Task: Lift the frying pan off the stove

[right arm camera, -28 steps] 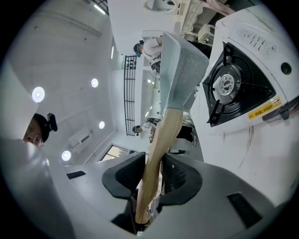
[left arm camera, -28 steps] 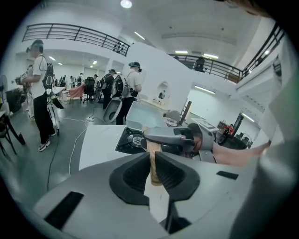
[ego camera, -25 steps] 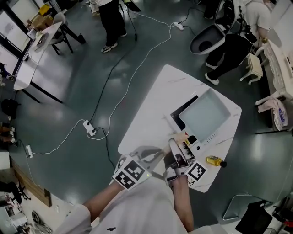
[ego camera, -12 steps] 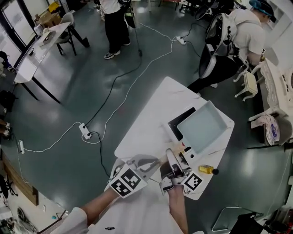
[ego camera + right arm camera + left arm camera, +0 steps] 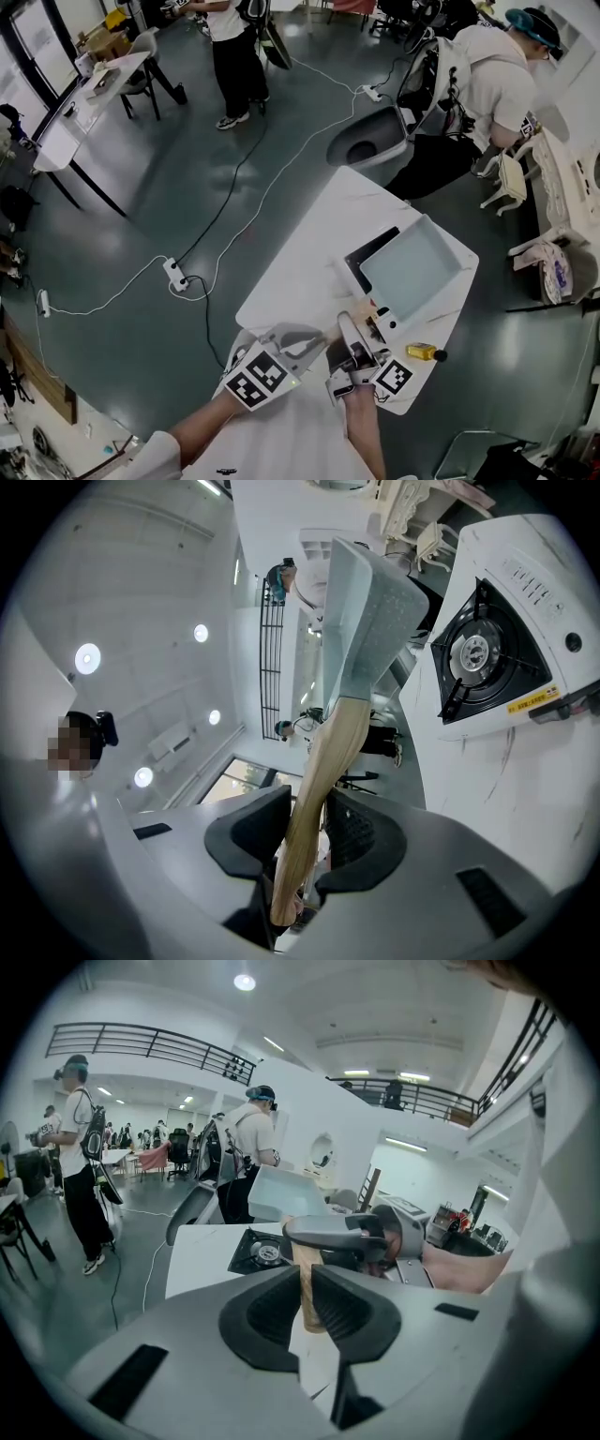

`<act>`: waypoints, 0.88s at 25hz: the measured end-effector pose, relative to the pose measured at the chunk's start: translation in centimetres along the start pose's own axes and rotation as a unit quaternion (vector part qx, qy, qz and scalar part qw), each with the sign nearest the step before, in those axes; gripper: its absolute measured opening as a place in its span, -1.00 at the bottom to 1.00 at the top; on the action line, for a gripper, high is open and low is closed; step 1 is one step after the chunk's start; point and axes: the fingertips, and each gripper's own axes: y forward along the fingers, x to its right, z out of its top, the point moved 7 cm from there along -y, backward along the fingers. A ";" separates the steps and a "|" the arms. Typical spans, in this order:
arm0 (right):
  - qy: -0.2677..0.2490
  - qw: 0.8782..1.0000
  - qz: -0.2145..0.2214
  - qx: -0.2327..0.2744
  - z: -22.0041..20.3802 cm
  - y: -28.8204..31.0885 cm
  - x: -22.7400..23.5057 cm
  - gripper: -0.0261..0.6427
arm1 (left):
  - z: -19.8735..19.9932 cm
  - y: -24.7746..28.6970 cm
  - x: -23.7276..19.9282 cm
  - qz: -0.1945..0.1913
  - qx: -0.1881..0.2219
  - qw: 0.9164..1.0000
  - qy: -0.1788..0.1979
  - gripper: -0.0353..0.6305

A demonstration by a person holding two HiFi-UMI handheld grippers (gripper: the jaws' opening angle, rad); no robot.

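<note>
The frying pan (image 5: pixel 415 270) is square and pale blue-grey with a tan wooden handle (image 5: pixel 323 789). It hangs tilted above the black stove (image 5: pixel 367 251) on the white table (image 5: pixel 300 253). My right gripper (image 5: pixel 356 330) is shut on the handle, which runs between its jaws (image 5: pixel 309 822) up to the pan (image 5: pixel 366 621). The burner (image 5: pixel 478 658) lies bare below. My left gripper (image 5: pixel 317 337) comes in from the left. Its jaws (image 5: pixel 307 1279) pinch the handle's near end (image 5: pixel 310 1307), under the right gripper's finger (image 5: pixel 333 1234). The pan (image 5: pixel 286 1194) and stove (image 5: pixel 264 1252) show beyond.
A yellow bottle (image 5: pixel 419 352) lies near the table's right edge. A grey chair (image 5: pixel 366 145) and a seated person (image 5: pixel 487 75) are just beyond the table's far corner. Cables and a power strip (image 5: pixel 175 274) lie on the floor at left.
The head view has shifted. Both grippers keep their hold on the handle and the pan stays above the stove. The person and chair beyond the table have moved nearer.
</note>
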 end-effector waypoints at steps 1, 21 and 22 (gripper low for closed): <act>0.000 1.000 0.001 0.000 0.0 0.0 0.0 -0.62 | 0.0 -0.1 0.0 0.000 0.001 1.000 0.000 -0.80; 0.009 1.000 0.001 -0.002 -0.5 0.1 0.0 -0.61 | 0.0 -0.5 -0.1 0.002 -0.003 1.000 0.007 -0.80; 0.010 1.000 0.000 -0.002 -0.5 0.1 0.0 -0.61 | 0.0 -0.5 -0.1 0.001 -0.004 1.000 0.007 -0.80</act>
